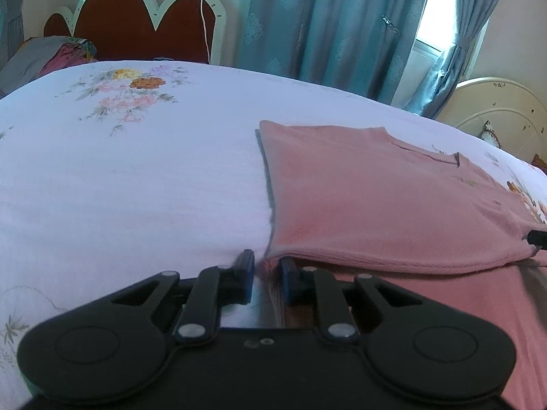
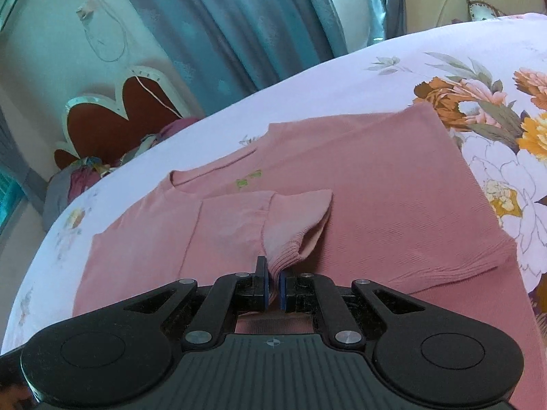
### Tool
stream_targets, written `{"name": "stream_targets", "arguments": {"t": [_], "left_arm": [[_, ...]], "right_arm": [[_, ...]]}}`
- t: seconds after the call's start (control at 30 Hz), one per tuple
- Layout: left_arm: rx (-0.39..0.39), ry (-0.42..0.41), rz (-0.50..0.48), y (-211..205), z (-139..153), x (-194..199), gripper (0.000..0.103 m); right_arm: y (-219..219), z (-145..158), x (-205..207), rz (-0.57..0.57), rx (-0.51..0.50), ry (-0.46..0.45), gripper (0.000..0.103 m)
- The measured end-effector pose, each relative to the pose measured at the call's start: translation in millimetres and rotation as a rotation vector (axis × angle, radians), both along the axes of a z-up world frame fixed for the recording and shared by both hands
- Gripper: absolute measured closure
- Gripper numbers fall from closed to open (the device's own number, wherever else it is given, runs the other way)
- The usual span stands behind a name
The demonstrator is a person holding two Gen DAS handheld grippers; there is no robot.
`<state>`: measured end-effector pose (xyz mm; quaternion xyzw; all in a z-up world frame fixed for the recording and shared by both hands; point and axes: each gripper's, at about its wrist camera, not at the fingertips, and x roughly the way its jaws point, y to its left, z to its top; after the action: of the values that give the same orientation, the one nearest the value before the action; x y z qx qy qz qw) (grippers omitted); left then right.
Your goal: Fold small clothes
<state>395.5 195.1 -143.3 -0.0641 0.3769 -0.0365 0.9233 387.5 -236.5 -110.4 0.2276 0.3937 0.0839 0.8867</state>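
A small pink knit top (image 1: 376, 198) lies flat on the white floral bedsheet (image 1: 136, 188). In the left wrist view its ribbed bottom hem runs across just beyond my left gripper (image 1: 267, 268). That gripper's jaws stand narrow, shut on the hem's near left corner. In the right wrist view the pink knit top (image 2: 393, 177) shows a green mark near the neckline. One sleeve is folded over the body. My right gripper (image 2: 272, 280) is shut on that sleeve's ribbed cuff (image 2: 287, 256), which bunches up from between the pads.
A red headboard with a white scalloped edge (image 1: 136, 17) stands at the bed's far end. A heap of grey and coloured cloth (image 1: 51, 54) lies beside it. Teal curtains (image 1: 324, 24) and a cream round panel (image 1: 495, 106) border the bed.
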Motion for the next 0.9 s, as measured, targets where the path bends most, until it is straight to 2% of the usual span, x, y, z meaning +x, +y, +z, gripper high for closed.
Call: {"name": "stream_targets", "arguments": {"t": [0.13,0.23,0.27,0.3,0.33,0.37,0.4,0.5,0.6,0.63,0.67,0.7,0.73,0.8,0.9], "left_arm": [[0.002,0.006,-0.004,0,0,1,0.088],[0.015,0.012,-0.025,0,1,1,0.083],[0.013,0.016,-0.042,1,4,0,0.071],[0.021,0.013,-0.046,1,9,-4,0.054],[0.056,-0.027,-0.035,0,18,-13,0.045],[0.089,-0.101,-0.027,-2,28,-25,0.037],[0.088,-0.161,-0.036,-7,37,-34,0.038],[0.052,-0.173,-0.111,-31,40,-28,0.039],[0.033,-0.115,-0.164,-56,18,-5,0.037],[0.031,-0.033,-0.172,-59,4,7,0.038],[0.038,0.001,-0.175,-60,-3,11,0.037],[0.051,-0.014,-0.182,-61,1,11,0.037],[0.039,0.009,-0.18,-59,4,14,0.037],[-0.004,-0.022,-0.173,-57,10,24,0.037],[-0.017,-0.025,-0.182,-61,10,63,0.036]], "right_arm": [[4,-10,10,-0.016,-0.005,0.059,0.098],[-1,-12,6,-0.033,0.023,0.067,0.098],[-3,-9,4,-0.036,0.02,0.073,0.097],[-6,-4,-1,-0.053,0.003,0.067,0.095],[-10,3,-7,-0.082,-0.026,0.043,0.083],[-12,13,-15,-0.112,-0.073,-0.004,0.08],[-13,21,-20,-0.118,-0.101,-0.037,0.08],[-3,28,-14,-0.052,-0.117,-0.071,0.08],[22,11,5,0.036,-0.177,-0.018,0.081],[25,0,10,0.042,-0.2,0.036,0.081],[26,-6,13,0.046,-0.206,0.064,0.081],[25,-1,14,0.06,-0.212,0.067,0.081],[26,4,15,0.067,-0.227,0.066,0.081],[26,16,18,0.068,-0.248,-0.003,0.081],[34,15,49,0.093,-0.214,-0.01,0.081]]}}
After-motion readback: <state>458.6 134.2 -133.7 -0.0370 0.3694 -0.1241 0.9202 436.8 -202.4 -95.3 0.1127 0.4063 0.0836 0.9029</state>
